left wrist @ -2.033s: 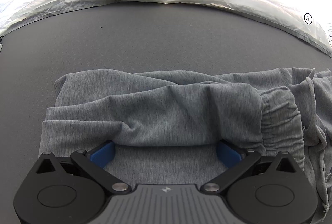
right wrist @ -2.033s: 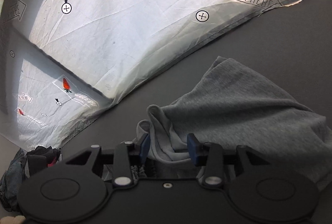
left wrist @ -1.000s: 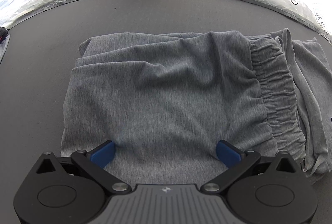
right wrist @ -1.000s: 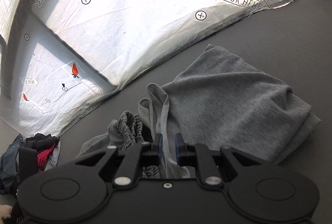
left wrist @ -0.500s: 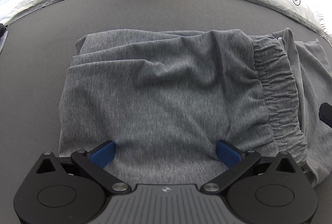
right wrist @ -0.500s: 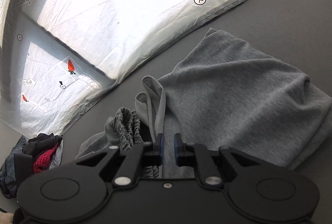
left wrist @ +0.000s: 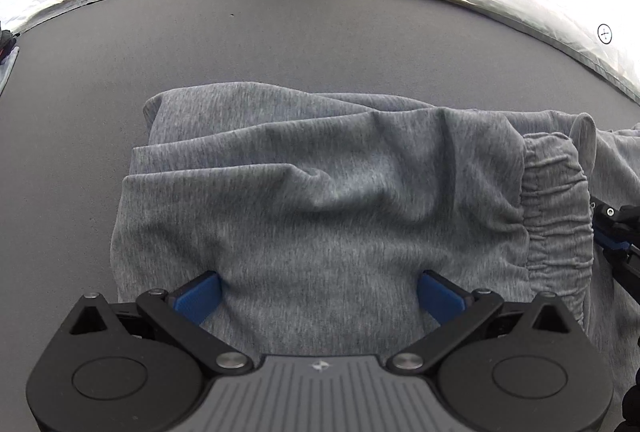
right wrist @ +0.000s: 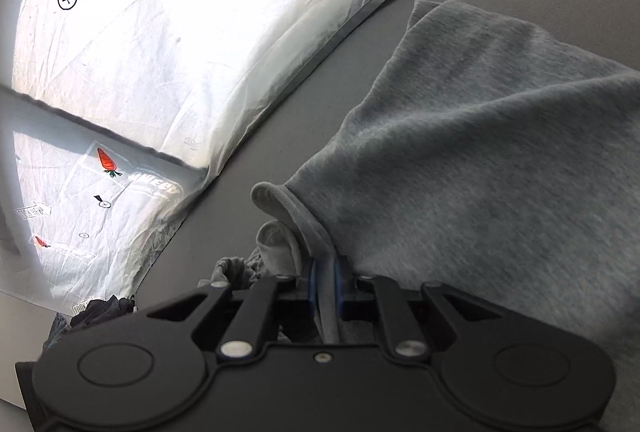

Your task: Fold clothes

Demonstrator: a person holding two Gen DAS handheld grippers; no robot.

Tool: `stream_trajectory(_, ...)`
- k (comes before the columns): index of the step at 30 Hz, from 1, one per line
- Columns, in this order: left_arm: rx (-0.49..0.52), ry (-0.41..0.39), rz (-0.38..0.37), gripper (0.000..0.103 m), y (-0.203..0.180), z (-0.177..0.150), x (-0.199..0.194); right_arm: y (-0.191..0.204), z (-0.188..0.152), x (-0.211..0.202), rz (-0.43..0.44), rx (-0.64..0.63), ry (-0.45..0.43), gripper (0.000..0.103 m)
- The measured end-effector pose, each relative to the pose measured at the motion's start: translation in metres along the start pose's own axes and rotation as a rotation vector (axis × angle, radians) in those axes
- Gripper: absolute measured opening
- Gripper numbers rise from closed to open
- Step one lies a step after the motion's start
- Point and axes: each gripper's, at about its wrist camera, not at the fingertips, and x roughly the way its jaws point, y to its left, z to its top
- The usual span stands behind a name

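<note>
The left gripper stands wide open, its blue pads pressed down on the grey trousers, which lie half folded on the dark table. The right gripper is closed on a thin edge of cloth beside the waistband. It seems a fold is in progress; next the pinched edge must be carried across and laid flat.

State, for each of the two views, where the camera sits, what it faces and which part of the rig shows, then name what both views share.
Left wrist: behind the left gripper, jaws wide open, looking steeply down on the grey garment; the right gripper shows at the right edge.
Right wrist: behind the right gripper, pinching a hem, facing the white sheet.
Shared: the garment, dark table and right gripper.
</note>
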Motion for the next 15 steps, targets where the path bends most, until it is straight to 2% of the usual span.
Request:
stream_trajectory(6,0.0,-0.005,-0.001,0.103,-0.005,-0.008,-0.003,0.01,-0.001,-0.004,0.032,-0.027,0.057,0.012)
stream_trajectory(8,-0.001,-0.009,-0.003,0.103,-0.007,-0.011,-0.003,0.012,0.0,-0.013,0.033,-0.046,0.058,0.017)
stream_trajectory(12,0.001,-0.021,-0.007,0.103,-0.003,-0.01,-0.001,0.006,0.006,-0.049,-0.006,-0.093,-0.021,0.034)
stream_trajectory(15,0.007,-0.032,-0.016,0.103,-0.002,-0.013,-0.003,-0.004,0.013,-0.083,-0.123,-0.169,-0.12,0.041)
